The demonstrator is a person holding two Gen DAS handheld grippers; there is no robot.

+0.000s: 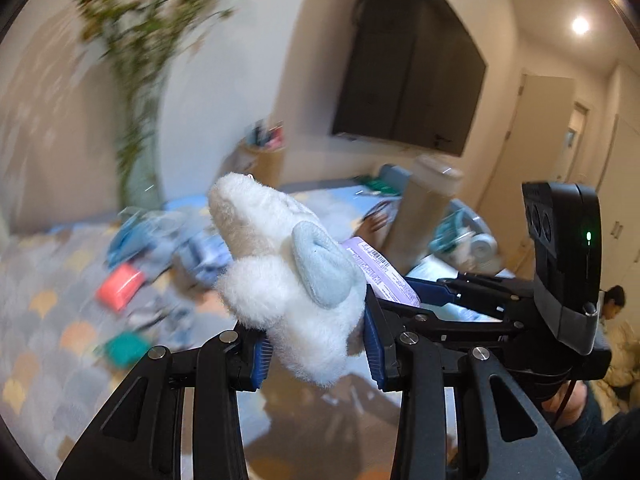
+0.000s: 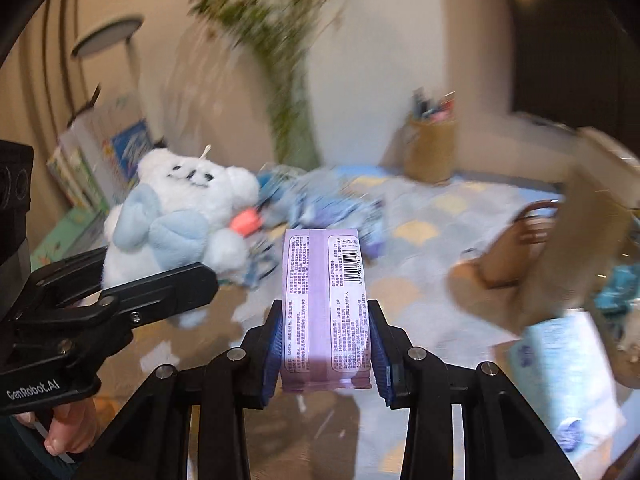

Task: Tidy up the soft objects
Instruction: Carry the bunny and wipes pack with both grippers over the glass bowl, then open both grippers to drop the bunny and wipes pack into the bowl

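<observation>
Two tools, each gripping one item: plush toy (image 1: pixel 288 280), purple packet (image 2: pixel 326 312).

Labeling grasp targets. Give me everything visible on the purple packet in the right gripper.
The purple packet is a flat, glossy, lilac plastic-film pack, apparently soft, with a crimped seam at its near end. Its upward face carries dense small print, a white label panel and a barcode. It stands lengthwise along the right gripper, pointing away from the camera, clamped on both long sides by the blue finger pads. Nothing else touches it; it is held above the cluttered floor. From the left wrist view it shows partly behind the white plush toy.
</observation>
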